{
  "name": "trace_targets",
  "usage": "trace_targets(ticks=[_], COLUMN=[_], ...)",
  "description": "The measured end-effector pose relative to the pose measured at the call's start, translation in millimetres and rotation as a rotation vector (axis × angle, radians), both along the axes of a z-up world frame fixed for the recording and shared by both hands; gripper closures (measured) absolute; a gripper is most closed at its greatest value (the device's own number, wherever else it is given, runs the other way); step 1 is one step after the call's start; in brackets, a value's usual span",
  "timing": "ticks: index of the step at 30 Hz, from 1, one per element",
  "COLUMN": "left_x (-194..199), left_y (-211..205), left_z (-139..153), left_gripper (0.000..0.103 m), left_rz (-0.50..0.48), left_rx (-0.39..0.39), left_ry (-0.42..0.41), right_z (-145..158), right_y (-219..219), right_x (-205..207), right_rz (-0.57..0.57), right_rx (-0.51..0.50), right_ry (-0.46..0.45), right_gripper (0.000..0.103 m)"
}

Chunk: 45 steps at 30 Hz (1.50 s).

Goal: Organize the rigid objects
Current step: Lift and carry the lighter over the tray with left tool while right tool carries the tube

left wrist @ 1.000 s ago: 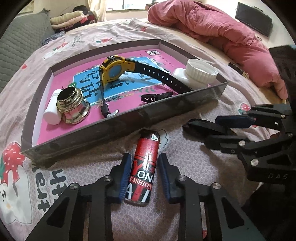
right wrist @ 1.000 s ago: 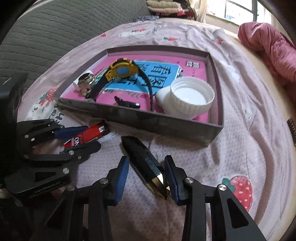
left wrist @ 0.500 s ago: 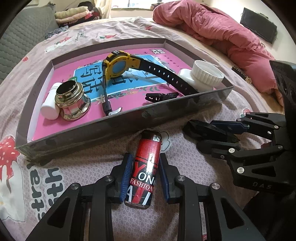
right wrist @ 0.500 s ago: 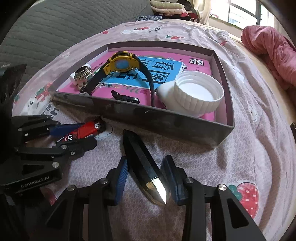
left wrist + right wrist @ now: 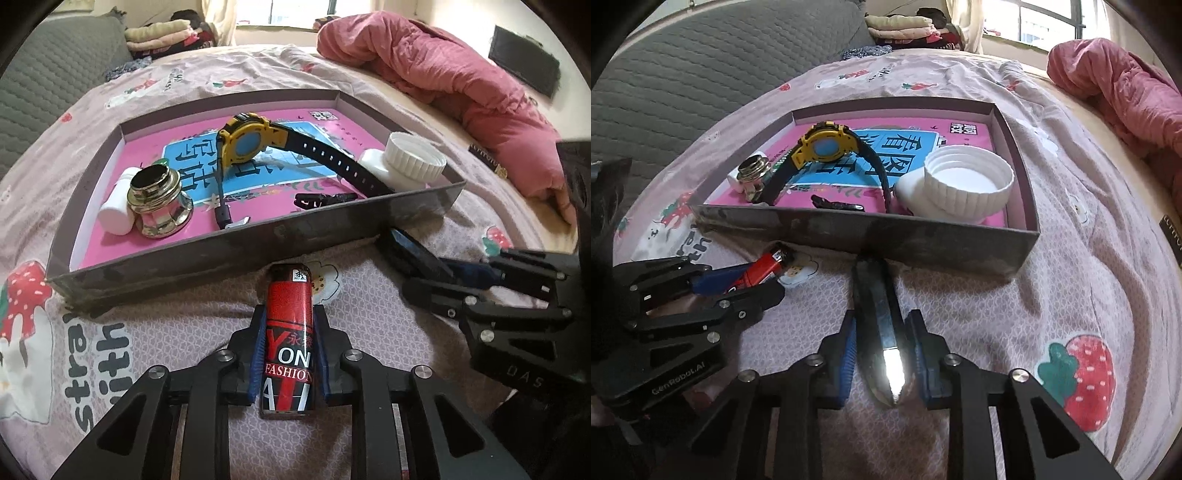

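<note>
My left gripper (image 5: 289,339) is shut on a red and black lighter (image 5: 290,332) that lies on the bed sheet just in front of the grey box (image 5: 258,240). My right gripper (image 5: 882,343) is shut on a glossy black pointed object (image 5: 881,325), whose far end reaches the box's front wall (image 5: 886,236). The box holds a yellow watch (image 5: 245,142), a brass cap (image 5: 159,199), a small white bottle (image 5: 118,214), a black clip (image 5: 321,199) and a white lidded jar (image 5: 410,162). Each gripper shows in the other's view: the right one (image 5: 443,273), the left one (image 5: 738,280).
The pink patterned bed sheet (image 5: 1034,314) lies under everything. A pink duvet (image 5: 443,74) is heaped at the back right. A grey quilted cushion (image 5: 683,81) is on the left, and folded clothes (image 5: 159,33) are at the back.
Both grippers have closed on their objects, the left on the lighter and the right on the black object. The black object has turned to point straight at the box.
</note>
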<state>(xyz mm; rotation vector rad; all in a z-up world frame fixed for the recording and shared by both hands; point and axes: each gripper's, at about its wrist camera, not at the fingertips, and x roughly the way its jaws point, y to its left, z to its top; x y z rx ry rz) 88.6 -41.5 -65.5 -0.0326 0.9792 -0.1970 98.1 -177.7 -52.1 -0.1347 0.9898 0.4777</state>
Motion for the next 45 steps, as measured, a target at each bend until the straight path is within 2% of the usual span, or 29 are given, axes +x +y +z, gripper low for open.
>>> trace_targets(ticks=[5, 10, 17, 31, 39, 45], left_x=[-4.6, -13.2, -24.2, -45.5, -52.7, -57.2], left_y=[3.7, -1.6, 4.1, 14.4, 16.4, 20.1], left_z=[6.1, 13.1, 24.3, 47.0, 57.3, 65.0], left_gripper=[0.080, 0.080, 0.080, 0.080, 0.080, 0.080], left_rz=[0.000, -0.026, -0.008, 0.024, 0.041, 0.057], left_rx=[-0.051, -0.047, -0.045, 0.009, 0.022, 0.016], left_ry=[0.006, -0.006, -0.032, -0.087, -0.111, -0.132], right_z=[4.2, 8.5, 17.0, 38.3, 53.0, 67.9], right_y=[-2.3, -2.2, 4.3, 32.5, 19.8, 17.0], right_x=[-4.8, -8.3, -17.7, -47.4, -49.7, -56.4], right_rz=[-0.018, -0.029, -0.030, 0.048, 0.001, -0.009], right_rx=[0.015, 0.049, 0.069, 0.034, 0.072, 0.078], right_ry=[0.013, 0.026, 0.014, -0.089, -0.126, -0.192], right_gripper=[0.078, 0.079, 0.079, 0.079, 0.079, 0.079])
